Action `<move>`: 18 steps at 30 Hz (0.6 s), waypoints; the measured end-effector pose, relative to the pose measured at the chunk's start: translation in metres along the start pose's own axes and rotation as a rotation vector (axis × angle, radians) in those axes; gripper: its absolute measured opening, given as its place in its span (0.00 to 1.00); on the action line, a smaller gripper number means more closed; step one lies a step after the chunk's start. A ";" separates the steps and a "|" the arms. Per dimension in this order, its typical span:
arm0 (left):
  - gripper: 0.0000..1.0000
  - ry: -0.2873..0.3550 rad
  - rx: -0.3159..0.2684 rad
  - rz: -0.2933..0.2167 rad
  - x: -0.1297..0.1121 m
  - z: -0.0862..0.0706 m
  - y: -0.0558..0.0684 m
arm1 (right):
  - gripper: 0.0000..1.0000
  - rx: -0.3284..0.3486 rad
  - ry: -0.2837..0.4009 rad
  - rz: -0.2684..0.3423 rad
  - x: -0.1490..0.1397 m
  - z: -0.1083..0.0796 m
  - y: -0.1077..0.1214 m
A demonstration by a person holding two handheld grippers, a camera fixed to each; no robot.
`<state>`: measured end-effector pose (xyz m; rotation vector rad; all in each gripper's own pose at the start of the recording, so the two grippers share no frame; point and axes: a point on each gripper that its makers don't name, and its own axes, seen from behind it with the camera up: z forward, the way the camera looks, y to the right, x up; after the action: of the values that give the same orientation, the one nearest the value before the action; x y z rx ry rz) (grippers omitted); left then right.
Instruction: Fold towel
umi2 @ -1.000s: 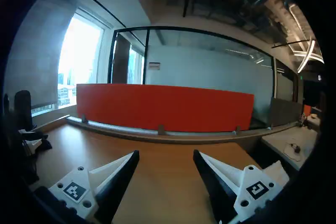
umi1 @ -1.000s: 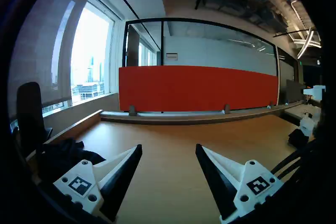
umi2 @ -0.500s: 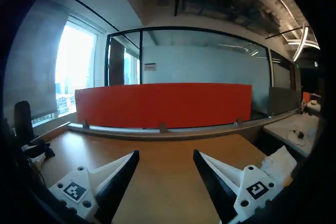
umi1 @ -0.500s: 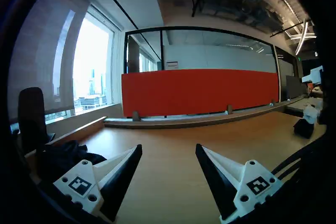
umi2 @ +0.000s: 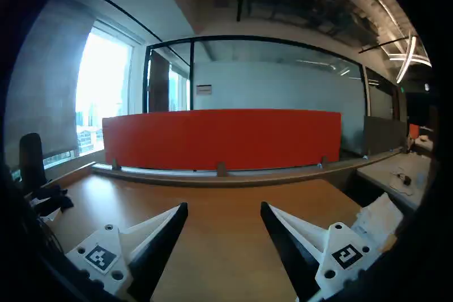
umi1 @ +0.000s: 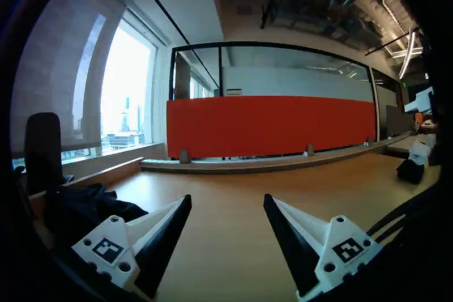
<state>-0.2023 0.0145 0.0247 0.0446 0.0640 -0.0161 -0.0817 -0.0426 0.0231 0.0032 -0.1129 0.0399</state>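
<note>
Left tool point(umi1: 226, 197) is wide open and empty, its fingers spread over a bare wooden tabletop point(umi1: 226, 180). Right tool point(umi2: 223, 204) is also wide open and grips nothing, low over the tabletop. In the right gripper view a crumpled white cloth point(umi2: 380, 218) lies at the tabletop's right edge, just beside the right tool's right finger. It is probably the towel, but fisheye distortion at the rim makes that unsure, and I cannot tell whether it touches the finger. In the left gripper view a dark cloth point(umi1: 85, 207) is heaped on the tabletop left of the left tool. A red divider panel point(umi1: 272, 126) stands along the far edge. There is a bright window point(umi1: 127, 103) at left, with a dark chair back point(umi1: 42, 146) below it.
</note>
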 end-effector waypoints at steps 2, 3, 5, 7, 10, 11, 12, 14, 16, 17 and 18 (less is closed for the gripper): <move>0.94 0.004 0.005 -0.006 -0.001 -0.001 -0.002 | 1.00 0.001 -0.002 0.002 -0.002 0.000 0.000; 0.94 0.006 0.008 -0.011 -0.002 -0.001 -0.004 | 1.00 0.000 -0.003 0.003 -0.003 0.000 0.000; 0.94 0.010 0.012 -0.021 -0.002 -0.001 -0.006 | 0.99 -0.001 -0.005 0.003 -0.005 0.000 0.001; 0.94 0.012 0.015 -0.032 -0.004 -0.002 -0.008 | 1.00 -0.002 -0.006 0.003 -0.007 0.000 0.001; 0.94 0.010 0.019 -0.043 -0.006 -0.003 -0.010 | 0.99 -0.003 -0.007 0.002 -0.008 0.000 0.001; 0.94 0.009 0.020 -0.045 -0.007 -0.003 -0.011 | 0.99 -0.003 -0.008 0.002 -0.008 0.000 0.001; 0.94 0.009 0.021 -0.044 -0.007 -0.004 -0.011 | 1.00 -0.003 -0.008 0.003 -0.008 -0.001 0.002; 0.94 0.007 0.021 -0.040 -0.007 -0.004 -0.011 | 1.00 -0.005 -0.008 0.005 -0.007 -0.001 0.002; 0.94 0.005 0.019 -0.033 -0.007 -0.004 -0.011 | 0.99 -0.006 -0.007 0.006 -0.007 -0.002 0.003; 0.94 0.003 0.018 -0.029 -0.007 -0.004 -0.010 | 0.99 -0.006 -0.006 0.006 -0.007 -0.002 0.004; 0.94 0.001 0.017 -0.027 -0.007 -0.004 -0.010 | 0.99 -0.007 -0.006 0.006 -0.007 -0.003 0.004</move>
<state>-0.2099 0.0046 0.0210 0.0612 0.0657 -0.0432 -0.0882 -0.0388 0.0195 -0.0038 -0.1193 0.0450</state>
